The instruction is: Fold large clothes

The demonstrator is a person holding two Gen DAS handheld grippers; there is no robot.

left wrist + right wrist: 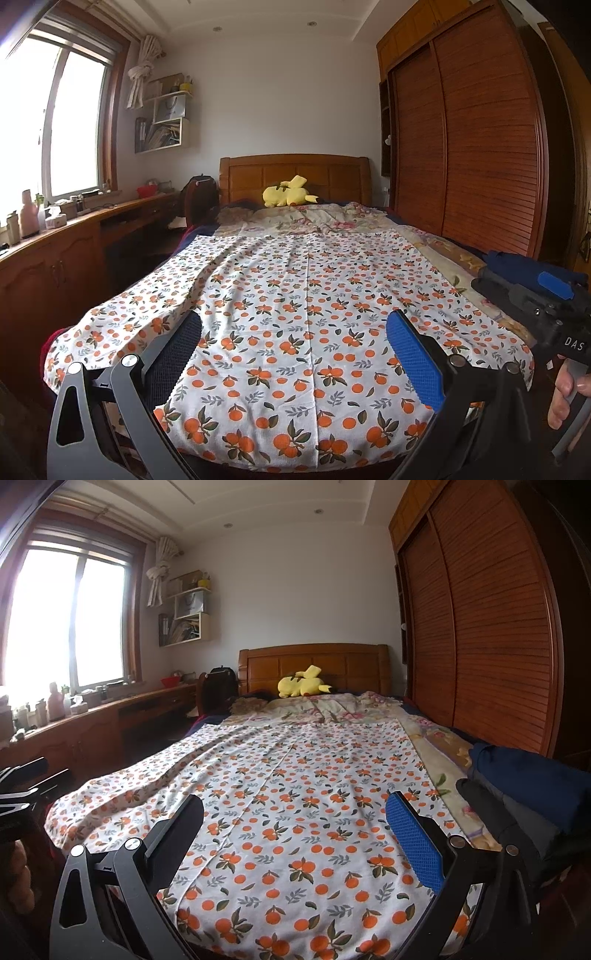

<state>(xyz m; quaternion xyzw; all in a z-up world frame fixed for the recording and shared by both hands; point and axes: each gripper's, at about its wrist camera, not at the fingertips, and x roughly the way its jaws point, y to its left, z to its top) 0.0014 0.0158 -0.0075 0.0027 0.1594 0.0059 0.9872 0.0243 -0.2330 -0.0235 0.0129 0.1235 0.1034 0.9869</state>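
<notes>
2 grippers, both spread wide and holding nothing; the left gripper hangs over the near end of the orange-print cloth, and the right gripper does the same from a spot a bit further right. That cloth is white with little oranges and leaves on it, laid out flat along the bed, near edge draping over the foot end, a straight crease running down its middle; some soft wrinkles on the left half. Under it is a floral quilt that shows past the far edge and along the right side. From the left wrist view you can see the right gripper off to the side with a hand on its handle. Navy folded clothes sit at the right edge of the bed, next to the slatted wardrobe. Yellow Pikachu plush is lying up by the wooden headboard; window and a cluttered wooden counter on the left.
</notes>
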